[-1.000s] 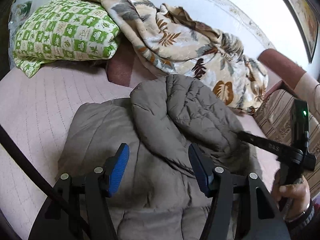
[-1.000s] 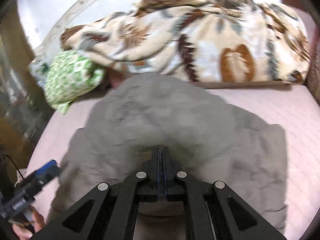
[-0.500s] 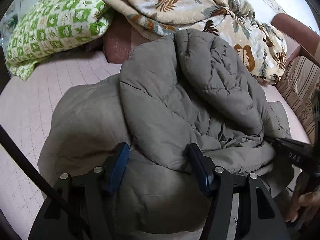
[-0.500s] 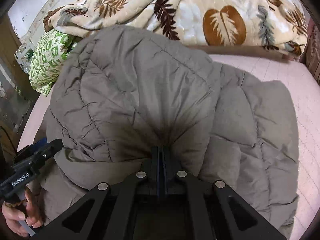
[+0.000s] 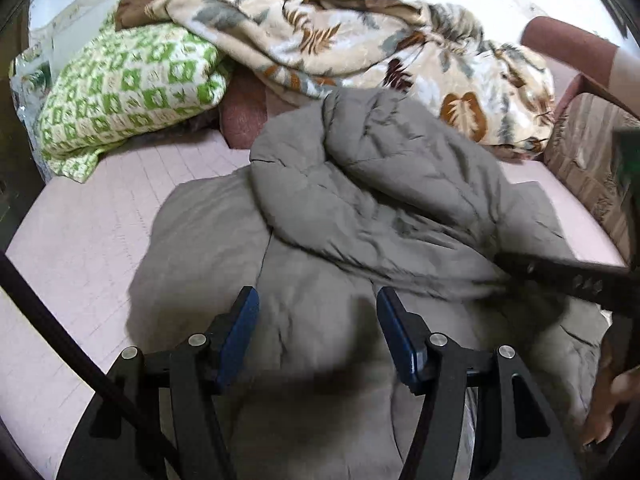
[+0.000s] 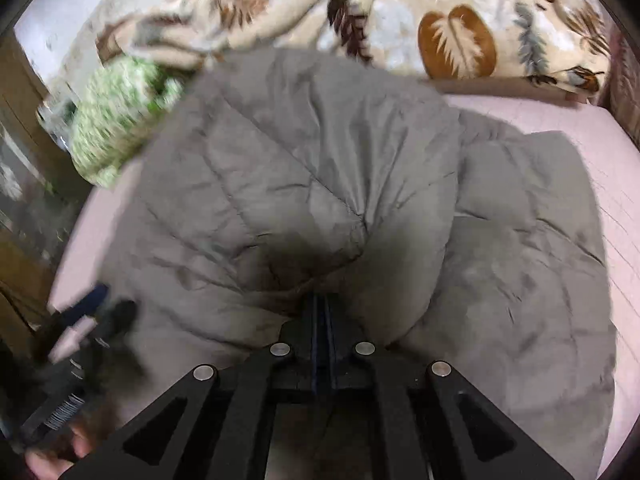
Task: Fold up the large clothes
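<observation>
Your right gripper (image 6: 320, 312), still pinching the grey puffer jacket (image 5: 360, 208), has dragged its flap over the body, finishing that fold; left gripper (image 5: 316, 332) hangs spread.

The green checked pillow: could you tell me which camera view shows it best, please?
The left wrist view: the green checked pillow is sharp there, lying on the bed beside the leaf-print blanket. In the right wrist view it is a small blur, partly behind the grey jacket.

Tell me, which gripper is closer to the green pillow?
Left. The left gripper hovers open over the coat, on the green pillow's side; the right gripper pinches the coat's far side.
</observation>
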